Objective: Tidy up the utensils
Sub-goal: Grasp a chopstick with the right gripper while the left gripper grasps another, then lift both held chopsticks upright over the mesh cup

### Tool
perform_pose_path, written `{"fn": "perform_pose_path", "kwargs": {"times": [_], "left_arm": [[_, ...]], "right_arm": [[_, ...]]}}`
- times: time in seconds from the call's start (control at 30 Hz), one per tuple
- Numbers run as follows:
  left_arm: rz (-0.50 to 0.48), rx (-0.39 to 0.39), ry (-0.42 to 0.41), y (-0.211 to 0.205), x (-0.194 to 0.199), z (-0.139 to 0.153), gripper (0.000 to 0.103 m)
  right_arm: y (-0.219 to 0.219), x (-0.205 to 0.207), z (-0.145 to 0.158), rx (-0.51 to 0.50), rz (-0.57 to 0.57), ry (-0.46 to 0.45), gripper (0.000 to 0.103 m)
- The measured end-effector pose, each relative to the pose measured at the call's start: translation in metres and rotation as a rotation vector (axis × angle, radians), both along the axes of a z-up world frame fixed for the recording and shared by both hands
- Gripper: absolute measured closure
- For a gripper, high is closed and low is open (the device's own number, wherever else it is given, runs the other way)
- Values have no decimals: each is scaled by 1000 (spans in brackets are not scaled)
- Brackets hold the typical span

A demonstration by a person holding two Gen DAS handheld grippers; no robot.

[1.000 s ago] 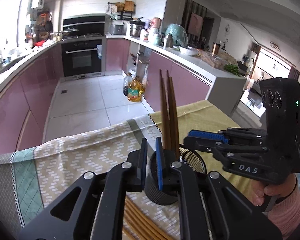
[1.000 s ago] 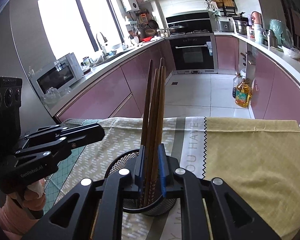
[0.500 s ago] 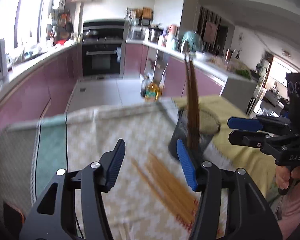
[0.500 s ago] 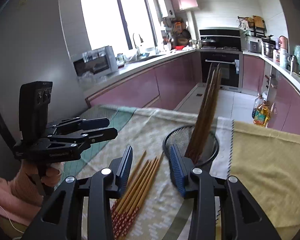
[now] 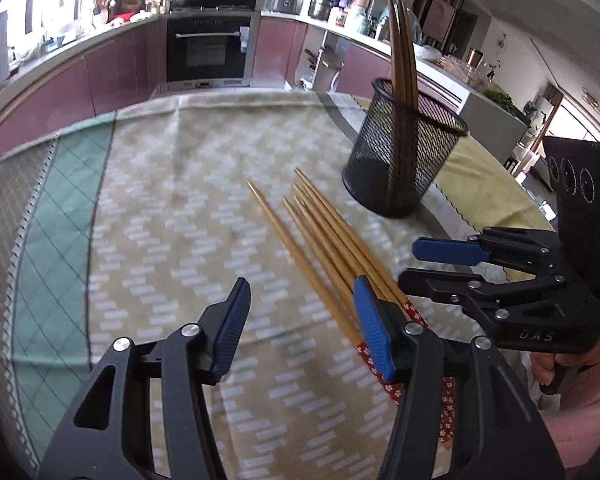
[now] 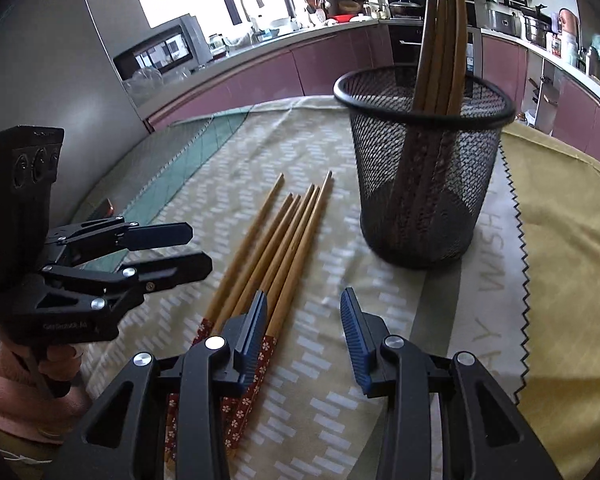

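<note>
A black mesh cup stands upright on the cloth with dark brown chopsticks standing in it. Several light wooden chopsticks with red flowered ends lie flat on the cloth beside the cup. My left gripper is open and empty, low over the cloth, its right finger over the lying chopsticks; it also shows in the right wrist view. My right gripper is open and empty, just right of the chopsticks' red ends; it also shows in the left wrist view.
The table is covered by a patterned beige cloth with a green band at the left and a yellow cloth at the right. Pink kitchen cabinets, an oven and counters lie beyond the table's far edge.
Both grippers have opened, let go of the dark chopsticks in the cup and drawn back and down toward the chopsticks lying on the cloth.
</note>
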State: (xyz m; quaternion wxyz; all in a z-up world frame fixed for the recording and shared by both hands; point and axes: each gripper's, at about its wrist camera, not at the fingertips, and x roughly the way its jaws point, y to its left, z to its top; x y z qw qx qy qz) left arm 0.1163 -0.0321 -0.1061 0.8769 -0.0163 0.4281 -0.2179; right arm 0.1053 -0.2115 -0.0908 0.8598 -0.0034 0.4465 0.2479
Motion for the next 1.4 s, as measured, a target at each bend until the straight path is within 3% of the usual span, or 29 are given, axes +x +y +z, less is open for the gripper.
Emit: {"fn": "perform_pose_path", "kwargs": {"times": [0.23, 0.57, 0.67, 0.9, 1.07, 1.4], "left_arm": [[-7, 31, 23, -7, 1, -7, 57], [-14, 52, 20, -11, 5, -9, 58], [-12, 73, 16, -12, 7, -9, 61], [-8, 104, 14, -9, 12, -10, 81], [-6, 104, 19, -6, 20, -11, 82], [43, 108, 12, -10, 26, -12, 90]], "right_arm": [[8, -2, -5, -45, -6, -7, 68], [12, 1, -7, -85, -9, -14, 73], [13, 2, -7, -100, -11, -15, 76], [18, 6, -8, -129, -11, -24, 77], [25, 15, -9, -139, -12, -35, 78], [23, 20, -10, -113, -30, -29, 95]]}}
